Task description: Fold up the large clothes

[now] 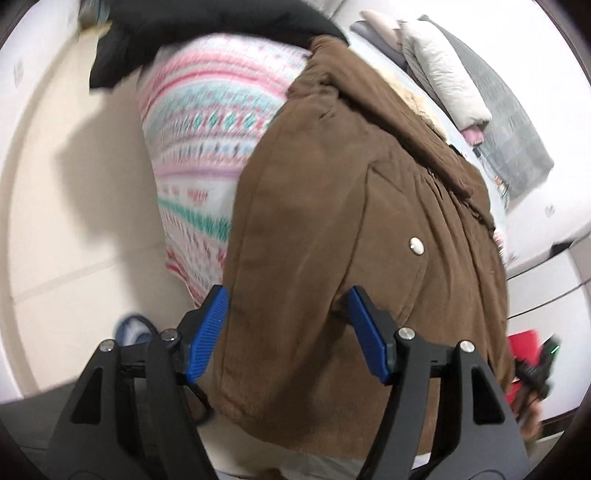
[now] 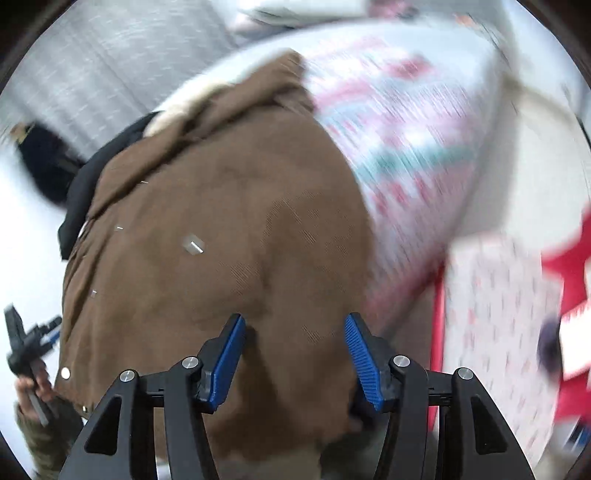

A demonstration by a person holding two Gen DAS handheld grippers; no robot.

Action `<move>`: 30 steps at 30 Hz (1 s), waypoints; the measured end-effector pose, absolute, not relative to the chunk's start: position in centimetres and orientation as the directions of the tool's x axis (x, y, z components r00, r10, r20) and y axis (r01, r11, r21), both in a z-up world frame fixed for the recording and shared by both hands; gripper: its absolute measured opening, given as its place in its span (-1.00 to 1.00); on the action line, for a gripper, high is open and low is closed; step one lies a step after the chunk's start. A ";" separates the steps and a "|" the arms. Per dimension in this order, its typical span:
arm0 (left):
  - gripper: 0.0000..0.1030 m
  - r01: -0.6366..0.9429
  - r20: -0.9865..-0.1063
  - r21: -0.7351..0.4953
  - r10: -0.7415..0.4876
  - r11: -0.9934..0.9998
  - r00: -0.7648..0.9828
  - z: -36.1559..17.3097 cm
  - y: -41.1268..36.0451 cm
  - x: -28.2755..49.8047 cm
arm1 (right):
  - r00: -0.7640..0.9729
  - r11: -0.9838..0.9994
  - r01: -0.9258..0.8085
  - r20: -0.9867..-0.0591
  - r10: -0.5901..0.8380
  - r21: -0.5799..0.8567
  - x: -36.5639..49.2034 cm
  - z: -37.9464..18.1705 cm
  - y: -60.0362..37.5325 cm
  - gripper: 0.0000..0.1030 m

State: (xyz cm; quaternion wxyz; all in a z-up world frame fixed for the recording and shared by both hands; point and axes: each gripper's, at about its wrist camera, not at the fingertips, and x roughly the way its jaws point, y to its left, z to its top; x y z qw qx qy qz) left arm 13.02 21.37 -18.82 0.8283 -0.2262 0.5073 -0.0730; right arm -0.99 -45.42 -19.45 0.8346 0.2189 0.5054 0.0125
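Two grippers wide open, holding nothing. Left gripper (image 1: 286, 332) and right gripper (image 2: 293, 358) hover over brown coat (image 1: 351, 221), spread on patterned blanket (image 1: 207, 147). Probably lined up to grab near edge for folding. Right view blurry.

Support: bed with patterned cover (image 1: 207, 155).
On it: brown coat (image 1: 351, 229) at centre; black garment (image 1: 207, 26) at 12 o'clock.

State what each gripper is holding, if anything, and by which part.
Nothing is held. The left gripper and the right gripper are both open, over the brown coat.
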 end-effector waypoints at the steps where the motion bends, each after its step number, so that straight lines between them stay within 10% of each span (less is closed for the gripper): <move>1: 0.32 -0.120 -0.797 -0.479 -0.373 0.870 0.476 -19.1 21.8 12.7 | 0.482 0.883 0.225 -0.835 0.267 0.413 -1.7 -19.8 -46.1 0.11; 24: 0.49 -0.255 -0.735 -0.664 -0.550 0.703 0.396 -25.7 23.8 9.6 | 0.443 0.672 0.377 -0.762 0.474 0.637 -4.2 -24.8 -46.7 0.59; 28: -0.21 -0.163 -0.742 -0.630 -0.528 0.759 0.413 -24.5 22.3 9.5 | 0.446 0.694 0.365 -0.771 0.455 0.621 -4.5 -24.9 -46.2 0.46; 30: -0.64 -0.117 -0.752 -0.601 -0.510 0.791 0.418 -23.7 21.8 9.5 | 0.478 0.690 0.333 -0.746 0.464 0.643 -4.9 -24.5 -46.0 -0.21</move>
